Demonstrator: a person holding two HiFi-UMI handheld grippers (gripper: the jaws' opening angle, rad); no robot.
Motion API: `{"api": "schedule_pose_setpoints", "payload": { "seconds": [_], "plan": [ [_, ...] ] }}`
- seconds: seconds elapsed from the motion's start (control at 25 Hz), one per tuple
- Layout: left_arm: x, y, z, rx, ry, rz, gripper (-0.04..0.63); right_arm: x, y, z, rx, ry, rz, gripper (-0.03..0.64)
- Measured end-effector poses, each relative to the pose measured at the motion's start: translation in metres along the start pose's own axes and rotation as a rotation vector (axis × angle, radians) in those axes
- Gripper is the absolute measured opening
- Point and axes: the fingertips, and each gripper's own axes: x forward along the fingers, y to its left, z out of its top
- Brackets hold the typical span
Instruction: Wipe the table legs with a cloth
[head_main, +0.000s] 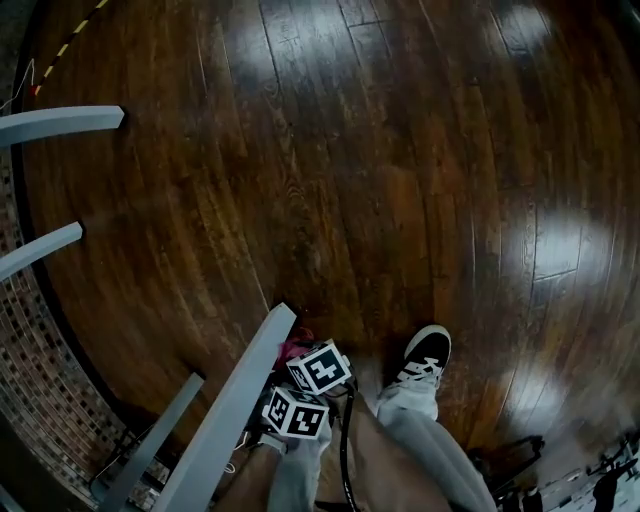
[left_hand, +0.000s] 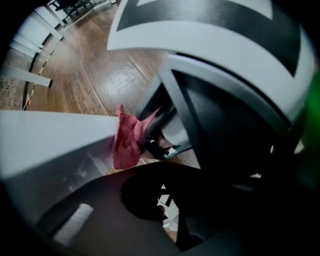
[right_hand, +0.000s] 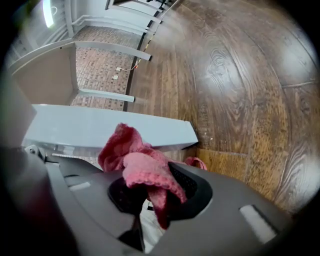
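Now, right gripper (right_hand: 150, 200): its jaws are pinched tight on a bunch of the cloth, which bulges up out of the hollow between them.
Cloth (right_hand: 140, 165): pink-red and crumpled, held by the right gripper and pressed against the side of the grey table leg, close to that leg's cut end. A loose loop of it hangs out on the floor side of the jaws.
Table leg (right_hand: 110, 127): pale grey and square-edged. From the head view it slants up from the bottom edge toward the middle, with the cloth touching it near the tip.
Left gripper (left_hand: 160, 205): its jaws look drawn together with nothing between them, though its view is dim. It sits just behind the right gripper, beside the same leg, and does not touch the cloth.
Marker cube (left_hand: 210, 45): the right gripper's cube fills the upper part of the left gripper view, very close to that camera.
Other legs (head_main: 60, 122): two more grey bars jut in from the left, well apart from the grippers.
Floor (head_main: 400, 150): dark glossy wood boards with bright reflections. A strip of small tiles (head_main: 40, 380) borders it on the left.
Shoe (head_main: 427, 352): black with a white sole, planted on the boards just right of the grippers, below a grey trouser leg (head_main: 440, 450).
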Motion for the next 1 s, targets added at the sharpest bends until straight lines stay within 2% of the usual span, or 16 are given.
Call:
{"api": "schedule_pose_setpoints", "payload": {
  "seconds": [0.08, 0.16, 0.36, 0.48, 0.56, 0.68, 0.76, 0.8, 0.88, 0.96, 1.0],
  "plan": [
    [0.006, 0.005, 0.006, 0.029, -0.008, 0.013, 0.002, 0.002, -0.011, 0.002, 0.017, 0.0, -0.033, 0.067],
    [0.01, 0.008, 0.01, 0.02, -0.014, 0.026, 0.002, 0.003, -0.02, 0.004, 0.042, -0.006, -0.059, 0.067],
    [0.017, 0.013, 0.014, -0.108, -0.027, 0.031, 0.003, 0.01, -0.036, 0.002, 0.193, -0.022, -0.097, 0.066],
    [0.026, 0.016, 0.007, -0.152, 0.03, 0.032, 0.002, 0.015, -0.047, 0.004, 0.263, -0.029, -0.115, 0.066],
    [0.028, 0.016, 0.0, -0.179, 0.079, 0.043, 0.002, 0.011, -0.064, 0.004, 0.288, -0.034, -0.194, 0.064],
    [0.03, 0.017, -0.006, -0.225, 0.126, 0.053, 0.002, -0.007, -0.093, 0.019, 0.345, -0.132, -0.315, 0.064],
    [0.029, 0.015, -0.007, -0.291, 0.124, 0.036, 0.002, -0.015, -0.094, 0.039, 0.396, -0.226, -0.284, 0.063],
    [0.029, 0.014, -0.006, -0.327, 0.112, 0.02, 0.002, -0.013, -0.086, 0.048, 0.37, -0.232, -0.237, 0.062],
    [0.028, 0.012, -0.001, -0.362, 0.081, -0.006, 0.002, 0.0, -0.059, 0.061, 0.228, -0.176, -0.142, 0.066],
    [0.027, 0.015, 0.0, -0.365, 0.046, -0.003, 0.002, 0.008, -0.042, 0.069, 0.116, -0.142, -0.119, 0.061],
    [0.027, 0.016, -0.003, -0.376, 0.034, 0.002, 0.0, 0.008, -0.04, 0.07, 0.107, -0.145, -0.124, 0.063]
  ]
}}
